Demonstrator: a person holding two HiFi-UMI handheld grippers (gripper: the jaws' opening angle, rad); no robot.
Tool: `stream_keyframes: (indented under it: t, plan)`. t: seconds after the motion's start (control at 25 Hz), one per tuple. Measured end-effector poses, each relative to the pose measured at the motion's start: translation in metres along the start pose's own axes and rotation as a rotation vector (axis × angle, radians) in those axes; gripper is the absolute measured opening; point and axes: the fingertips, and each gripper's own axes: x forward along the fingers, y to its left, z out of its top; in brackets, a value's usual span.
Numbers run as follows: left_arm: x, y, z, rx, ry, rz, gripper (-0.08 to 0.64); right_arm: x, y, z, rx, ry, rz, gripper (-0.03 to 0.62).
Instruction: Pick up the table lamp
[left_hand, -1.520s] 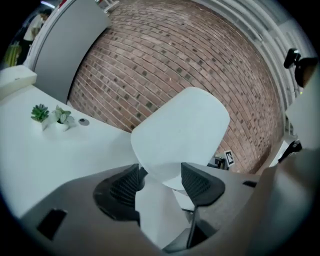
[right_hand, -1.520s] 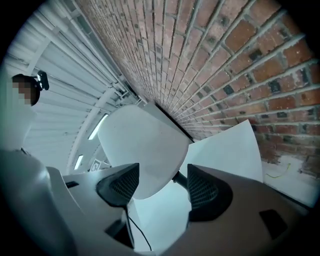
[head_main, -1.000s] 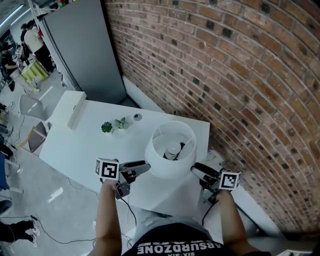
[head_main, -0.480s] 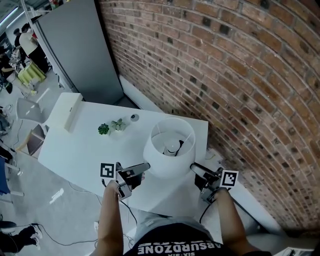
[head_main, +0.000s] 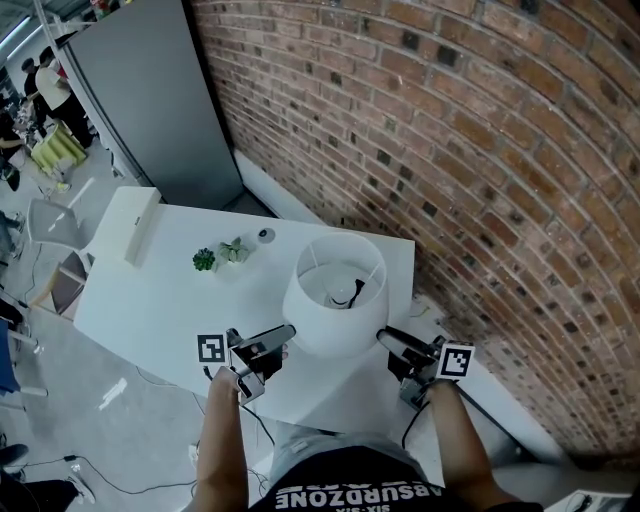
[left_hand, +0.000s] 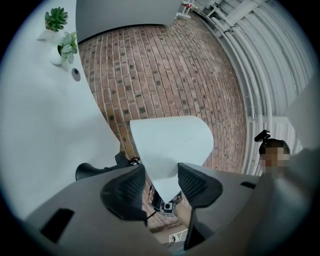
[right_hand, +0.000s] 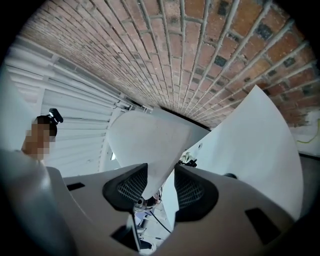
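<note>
The table lamp's white drum shade (head_main: 335, 295) stands on the white table (head_main: 150, 290), with the bulb and a black cord showing inside it. My left gripper (head_main: 283, 340) is at the shade's near left side, my right gripper (head_main: 386, 342) at its near right. In the left gripper view the shade's lower edge (left_hand: 172, 145) sits between the closing pads (left_hand: 125, 187), and a small gap remains on one side. The right gripper view shows the shade wall (right_hand: 150, 145) between its closing pads (right_hand: 192, 190), not clamped. The lamp's base is hidden.
Two small potted plants (head_main: 205, 258) (head_main: 235, 250) and a small round object (head_main: 264, 235) stand on the table's far part. A long white box (head_main: 140, 225) lies at its far left corner. A brick wall (head_main: 450, 150) runs along the right and a grey panel (head_main: 150, 90) stands behind.
My left gripper has rolled, so its marker cube now faces left. The jaws of both grippers have narrowed around the shade's wall. The lamp stands where it was.
</note>
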Motion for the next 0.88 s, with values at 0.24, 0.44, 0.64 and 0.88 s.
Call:
stream_keyframes:
  t: [0.24, 0.44, 0.64, 0.88]
  plan:
    - [-0.002, -0.006, 0.000, 0.047, 0.015, -0.016, 0.185, 0.000, 0.009, 0.004, -0.078, -0.008, -0.010, 0.138]
    - [-0.003, -0.011, 0.001, 0.090, 0.015, -0.019, 0.178, -0.001, 0.014, 0.002, -0.119, 0.016, -0.013, 0.132]
    - [-0.001, -0.022, 0.006, 0.150, 0.030, -0.014, 0.178, -0.003, 0.016, 0.002, -0.142, 0.018, -0.029, 0.133]
    - [0.000, -0.031, 0.008, 0.172, 0.034, -0.006, 0.177, -0.002, 0.030, 0.006, -0.164, 0.000, -0.015, 0.135]
